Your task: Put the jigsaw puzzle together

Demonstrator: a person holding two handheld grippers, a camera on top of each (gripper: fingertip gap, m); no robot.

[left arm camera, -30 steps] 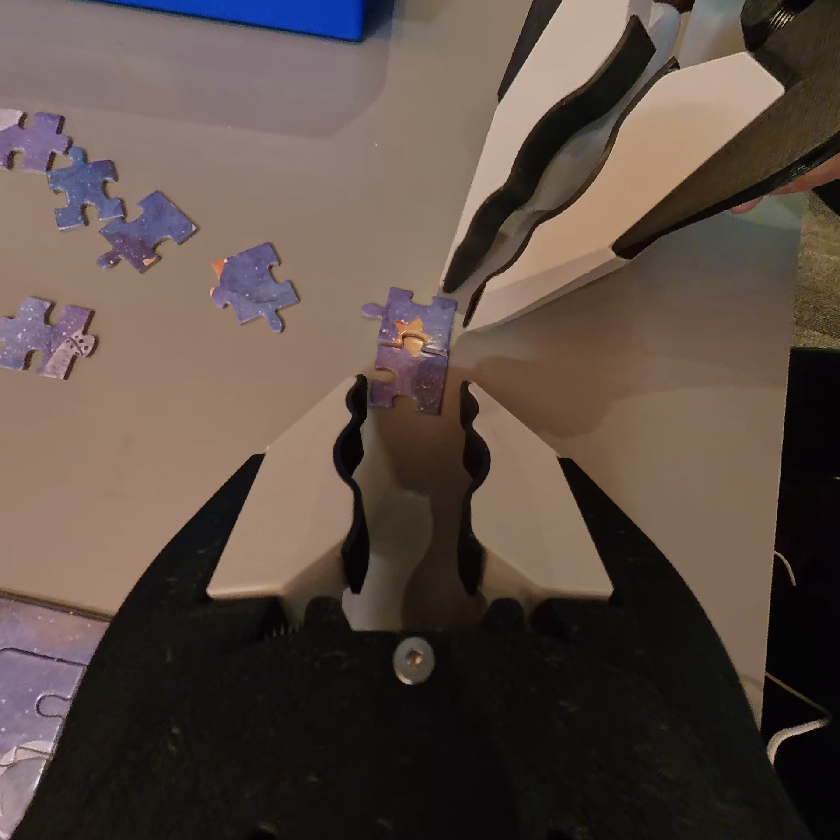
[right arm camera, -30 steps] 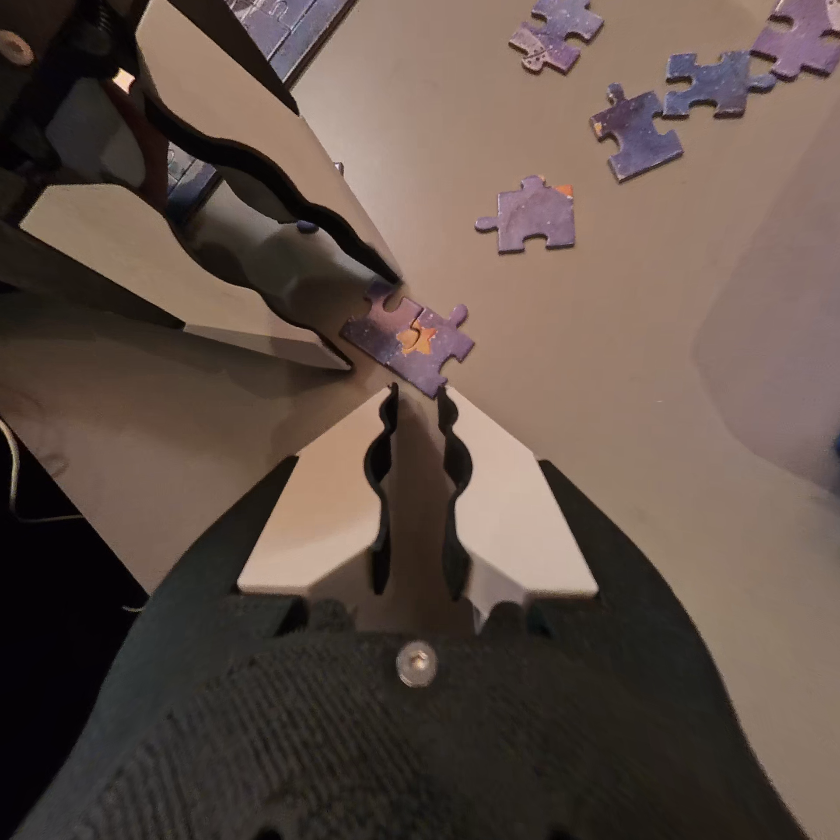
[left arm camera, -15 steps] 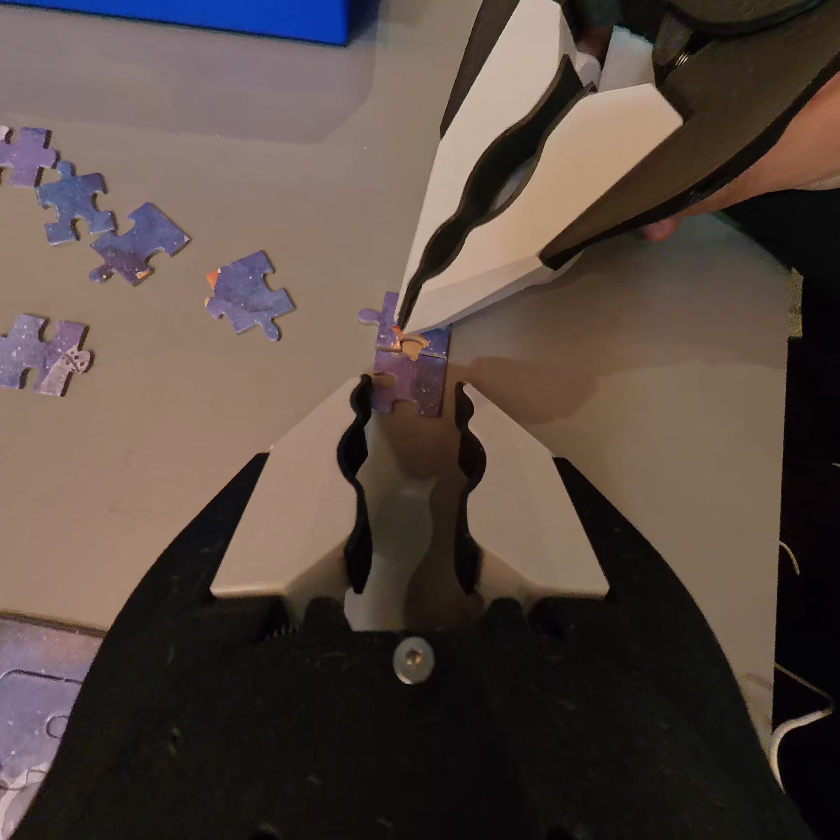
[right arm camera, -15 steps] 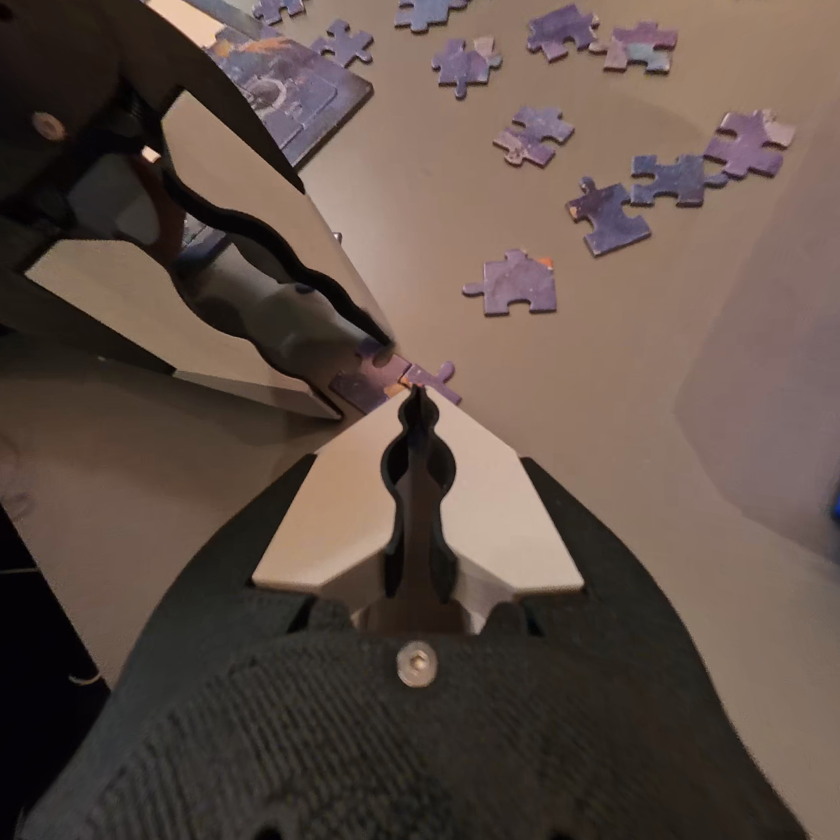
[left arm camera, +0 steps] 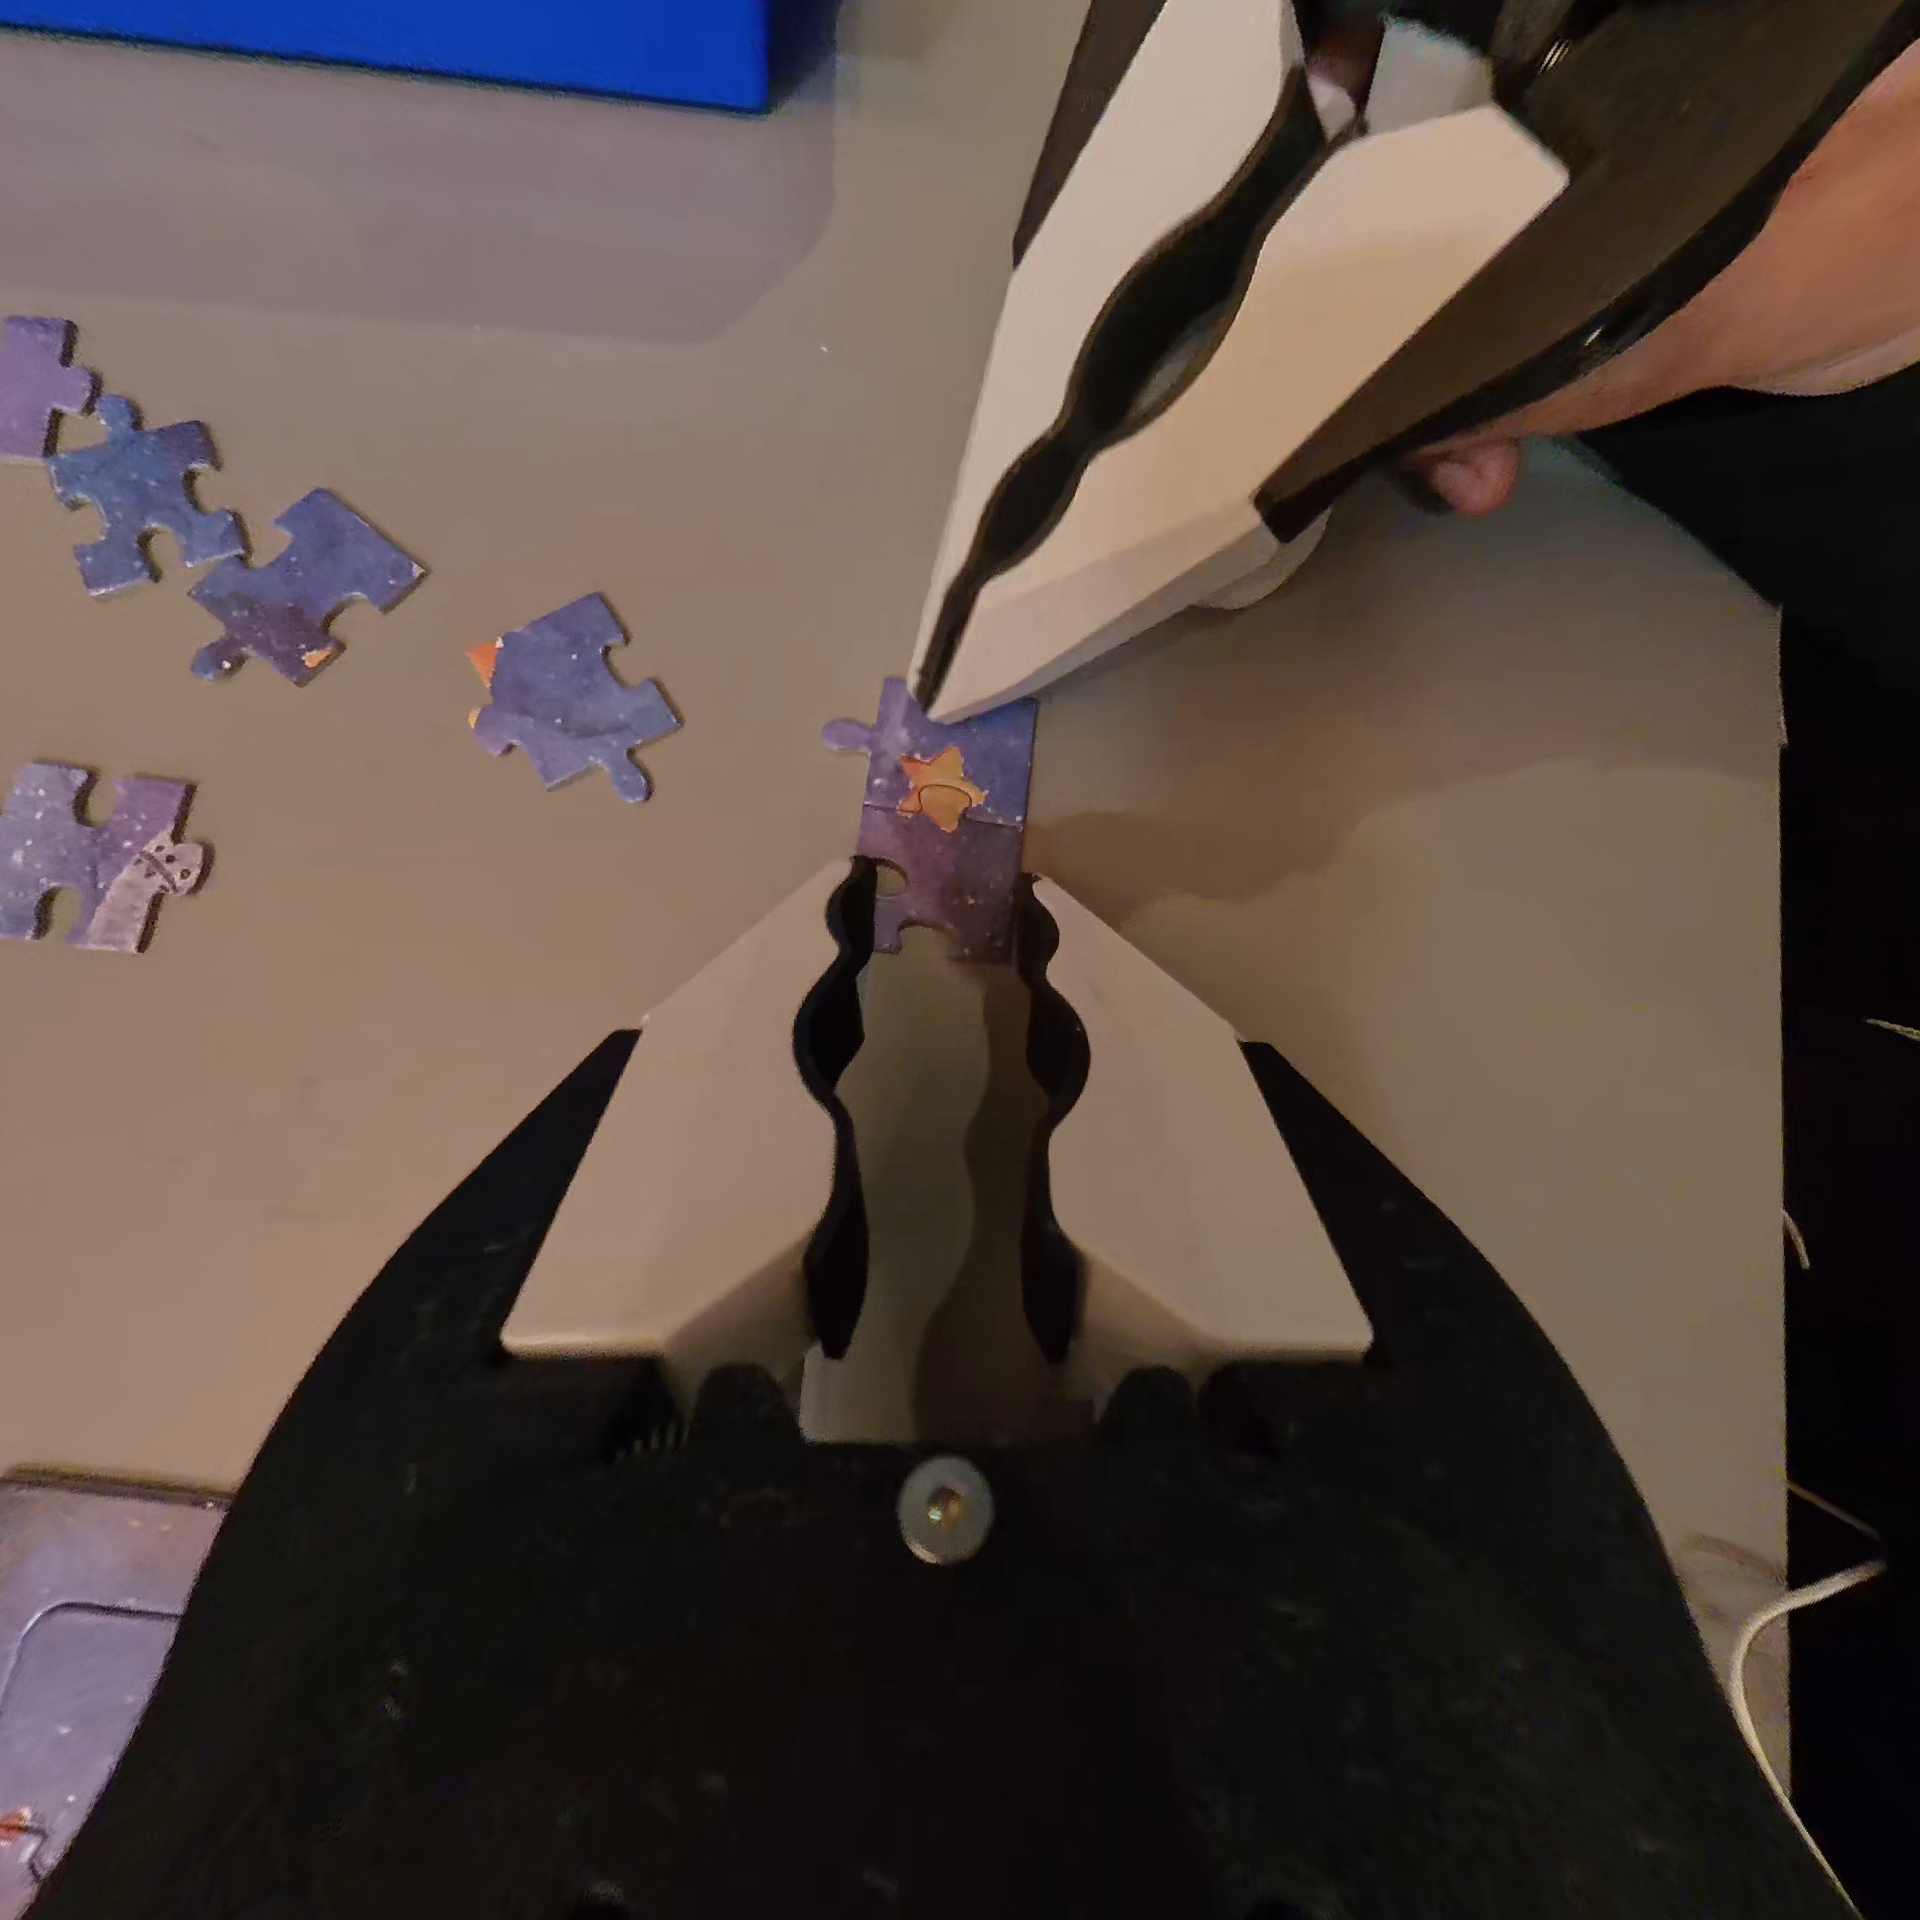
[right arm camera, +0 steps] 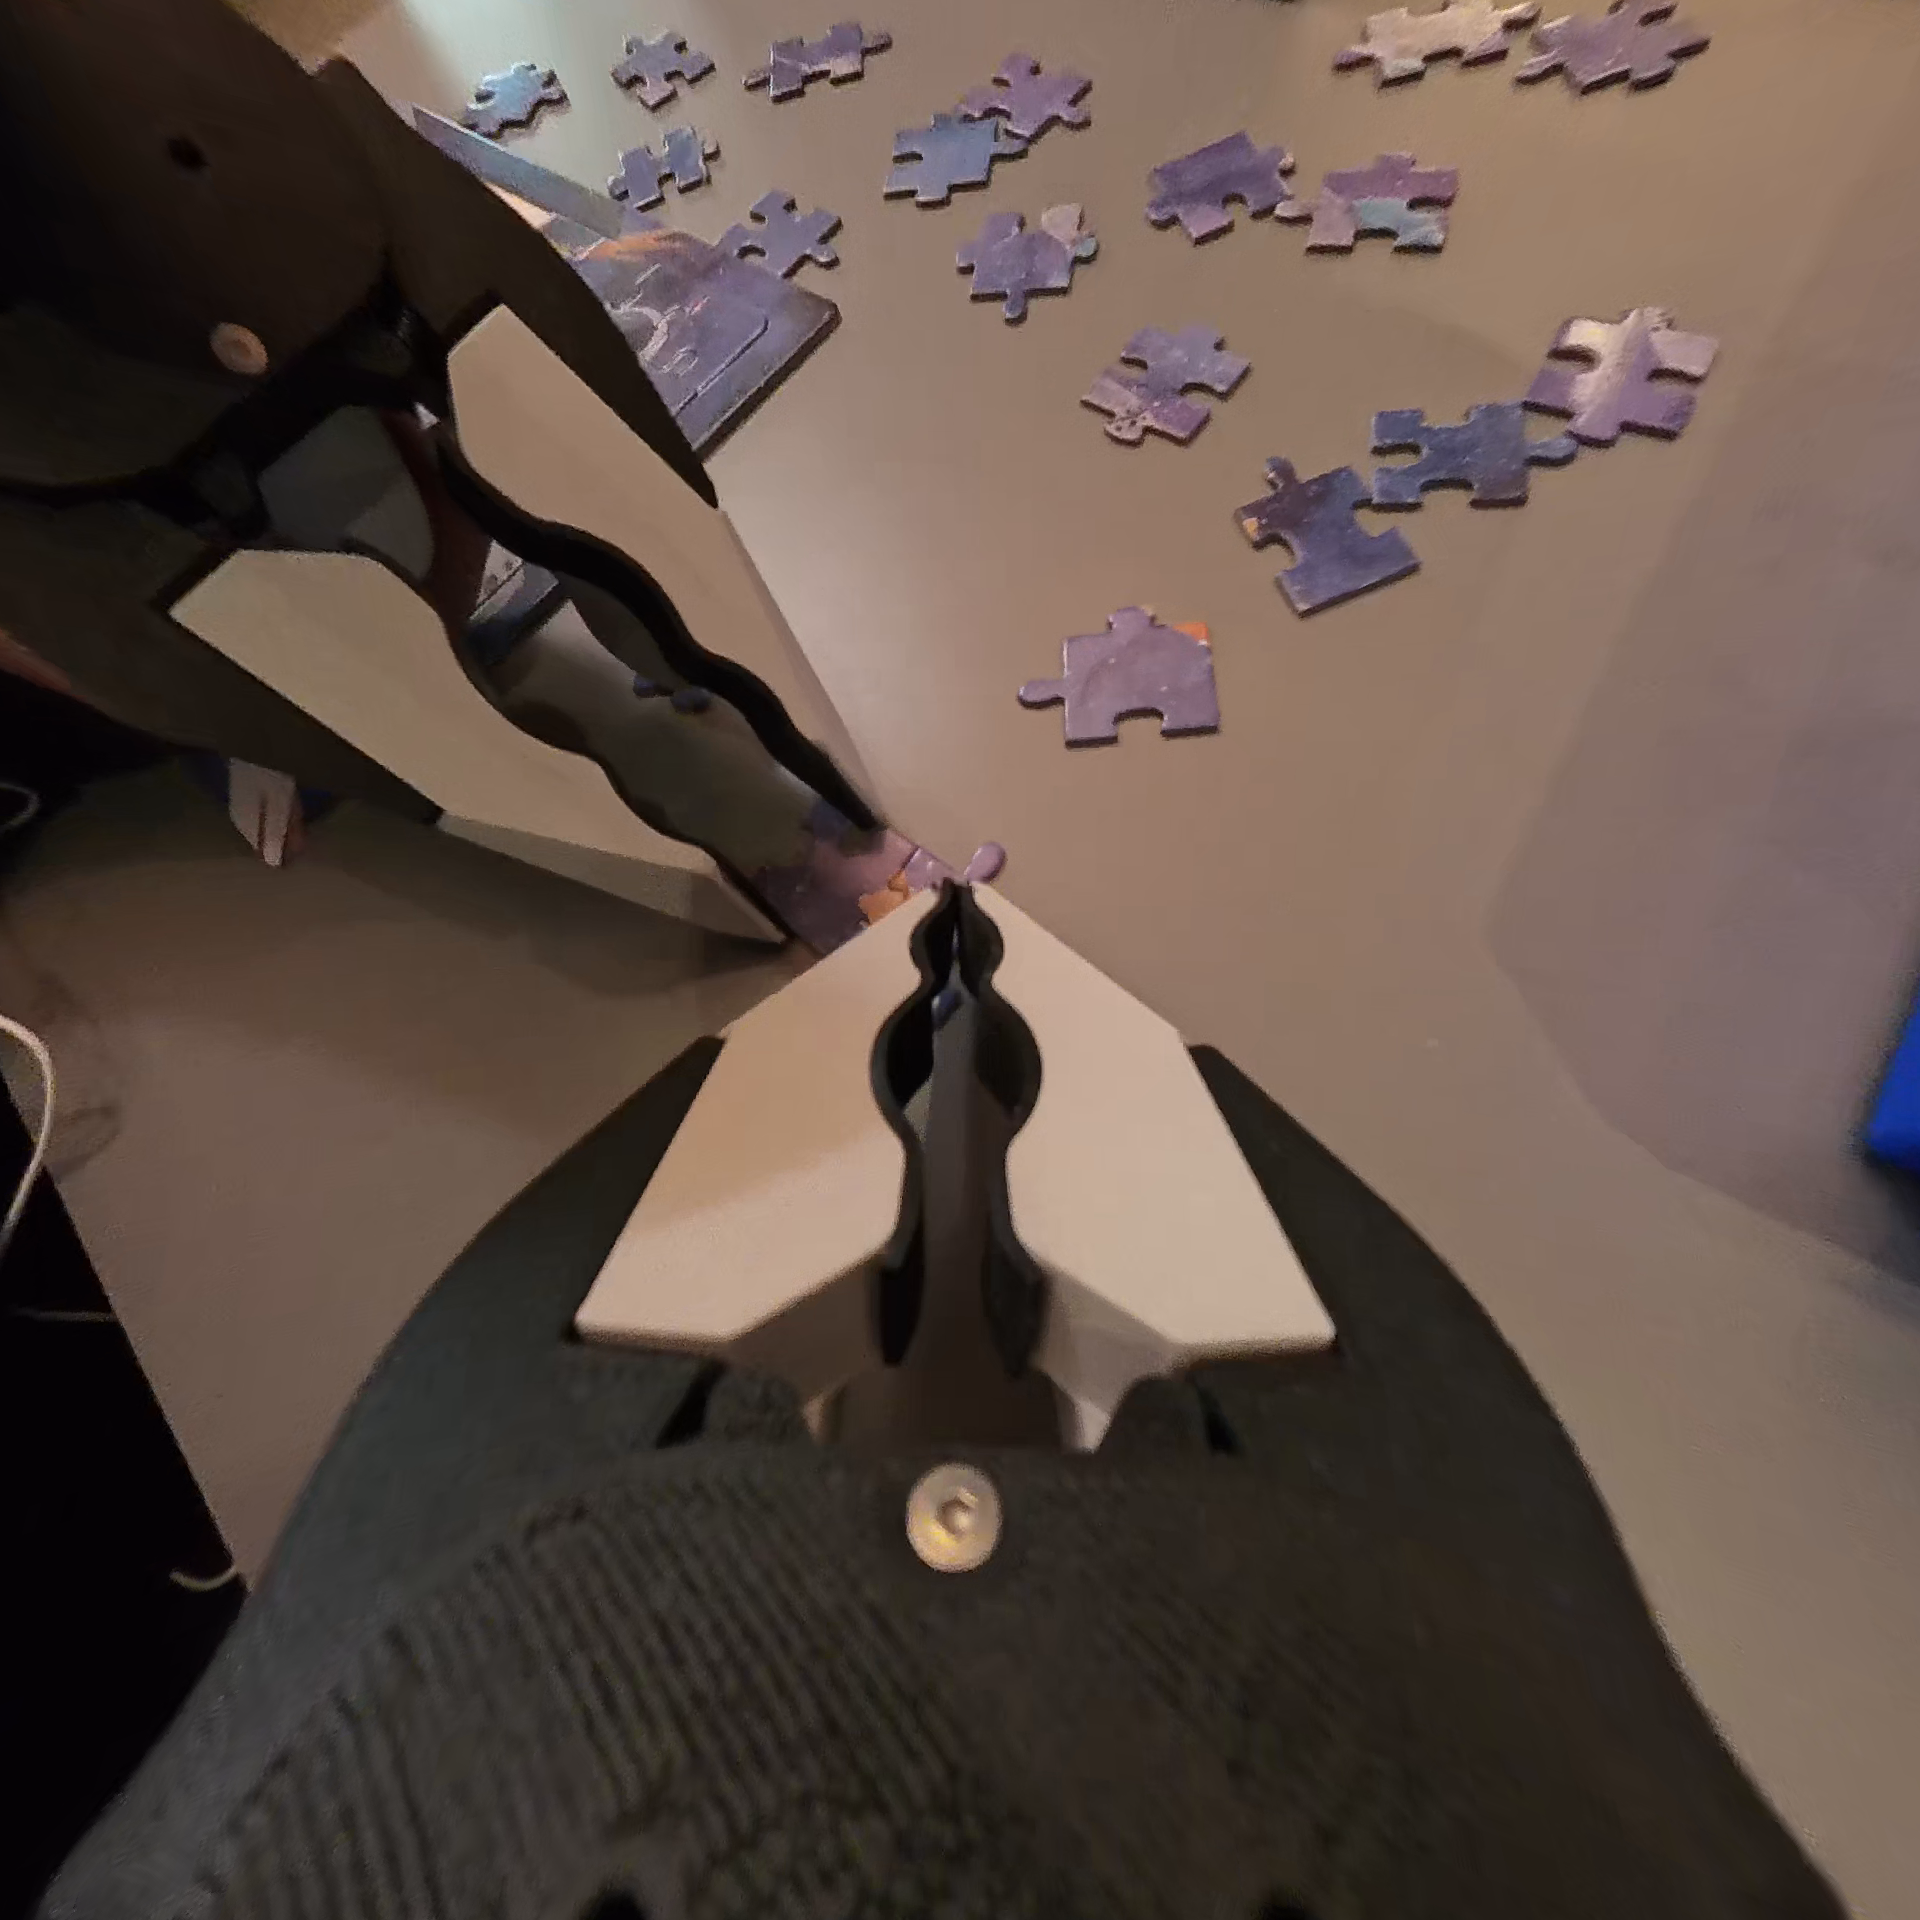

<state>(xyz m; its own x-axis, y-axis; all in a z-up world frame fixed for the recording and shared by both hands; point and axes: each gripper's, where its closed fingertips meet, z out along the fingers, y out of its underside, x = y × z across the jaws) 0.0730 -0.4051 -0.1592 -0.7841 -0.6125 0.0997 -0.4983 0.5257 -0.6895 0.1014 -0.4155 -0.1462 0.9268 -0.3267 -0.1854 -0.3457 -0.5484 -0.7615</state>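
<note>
Two grippers (left arm camera: 940, 883) (right arm camera: 956, 896), two joined puzzle pieces (left arm camera: 951, 821), one blue box (left arm camera: 416, 42)

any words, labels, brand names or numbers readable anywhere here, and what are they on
None. The puzzle pieces, the joined pair with an orange star, the puzzle board and the blue box show only pictures or plain colour; both hand-held grippers bear no markings.

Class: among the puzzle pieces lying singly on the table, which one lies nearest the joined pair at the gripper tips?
The lone piece with an orange corner, just left of the joined pair; the other loose pieces lie farther left.

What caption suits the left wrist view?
Left gripper straddles joined star puzzle pieces while shut right gripper presses them.
</note>
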